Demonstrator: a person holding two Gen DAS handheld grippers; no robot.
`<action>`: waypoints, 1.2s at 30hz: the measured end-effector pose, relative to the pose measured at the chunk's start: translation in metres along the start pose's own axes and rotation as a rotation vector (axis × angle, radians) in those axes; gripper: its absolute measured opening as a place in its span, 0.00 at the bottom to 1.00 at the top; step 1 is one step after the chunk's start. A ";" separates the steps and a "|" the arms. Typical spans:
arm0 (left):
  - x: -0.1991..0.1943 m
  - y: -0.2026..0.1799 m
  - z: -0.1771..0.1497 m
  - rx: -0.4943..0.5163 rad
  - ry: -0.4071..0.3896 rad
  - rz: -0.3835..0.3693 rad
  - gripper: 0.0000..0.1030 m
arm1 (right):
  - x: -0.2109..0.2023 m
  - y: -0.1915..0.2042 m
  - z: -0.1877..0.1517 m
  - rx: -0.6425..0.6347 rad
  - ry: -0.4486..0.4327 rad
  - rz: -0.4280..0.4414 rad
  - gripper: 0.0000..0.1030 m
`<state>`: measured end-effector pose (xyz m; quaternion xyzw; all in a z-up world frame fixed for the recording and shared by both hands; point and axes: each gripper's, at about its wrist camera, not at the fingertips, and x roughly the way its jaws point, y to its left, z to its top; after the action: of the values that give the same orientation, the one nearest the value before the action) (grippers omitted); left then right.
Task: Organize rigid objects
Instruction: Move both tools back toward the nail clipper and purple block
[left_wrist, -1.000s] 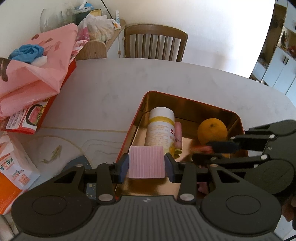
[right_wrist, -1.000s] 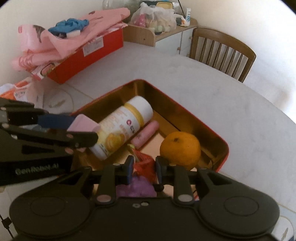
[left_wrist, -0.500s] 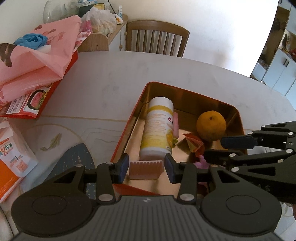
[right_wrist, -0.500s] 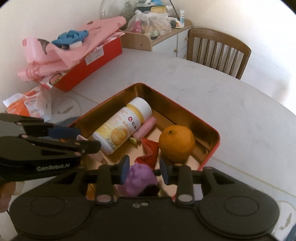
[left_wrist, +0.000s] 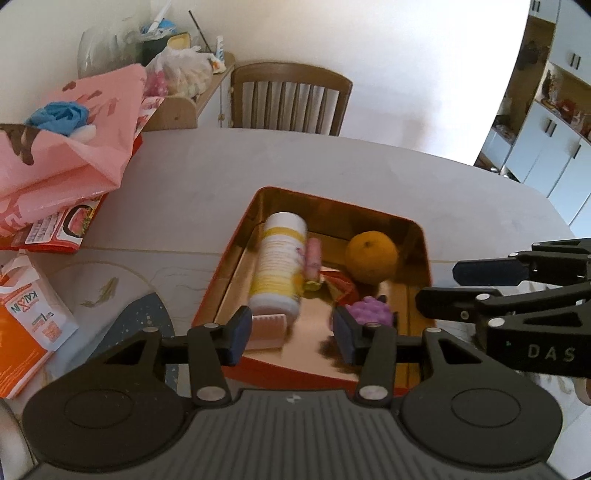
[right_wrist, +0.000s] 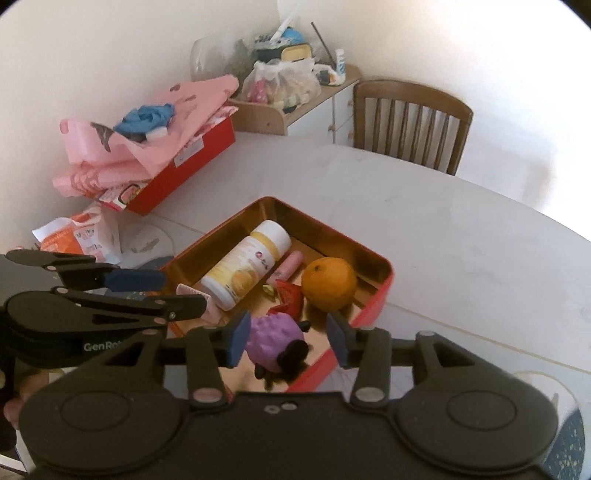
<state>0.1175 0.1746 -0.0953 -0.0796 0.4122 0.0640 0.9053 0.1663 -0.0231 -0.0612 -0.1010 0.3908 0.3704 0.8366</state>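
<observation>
An orange-rimmed gold tin (left_wrist: 236, 240) lies on the white table. It holds a white and yellow bottle (left_wrist: 280, 266) on its side, a pink tube (left_wrist: 314, 253), an orange (left_wrist: 371, 256), a red packet (left_wrist: 341, 286), a purple knobbly toy (left_wrist: 369, 310) and a pink ribbed block (left_wrist: 267, 328). My left gripper (left_wrist: 291, 334) hovers over the tin's near end. Its jaws are opening, and the block lies below by the left pad, not pressed. My right gripper (right_wrist: 288, 338) is also opening above the purple toy (right_wrist: 275, 339), which rests in the tin (right_wrist: 373, 299).
At the left stands a red box (right_wrist: 192, 162) under a pink bag (left_wrist: 74, 147), with an orange and white packet (left_wrist: 26, 332) nearer. A dark blue mat (left_wrist: 147, 314) lies by the tin. A wooden chair (left_wrist: 288, 99) and a cluttered shelf (right_wrist: 295, 99) stand beyond the table.
The left jaws let go of the pink block, which now lies in the tin. The right jaws have widened over the purple toy. Both grippers drew back and up.
</observation>
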 end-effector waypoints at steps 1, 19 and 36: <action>-0.003 -0.002 -0.001 0.004 -0.005 -0.004 0.47 | -0.005 -0.002 -0.002 0.008 -0.006 0.000 0.48; -0.048 -0.059 -0.012 0.068 -0.071 -0.072 0.65 | -0.098 -0.053 -0.055 0.128 -0.103 -0.053 0.74; -0.038 -0.126 -0.026 0.069 -0.044 -0.074 0.79 | -0.132 -0.124 -0.113 0.207 -0.122 -0.065 1.00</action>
<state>0.0966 0.0439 -0.0714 -0.0623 0.3907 0.0179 0.9182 0.1322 -0.2336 -0.0562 -0.0040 0.3718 0.3063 0.8763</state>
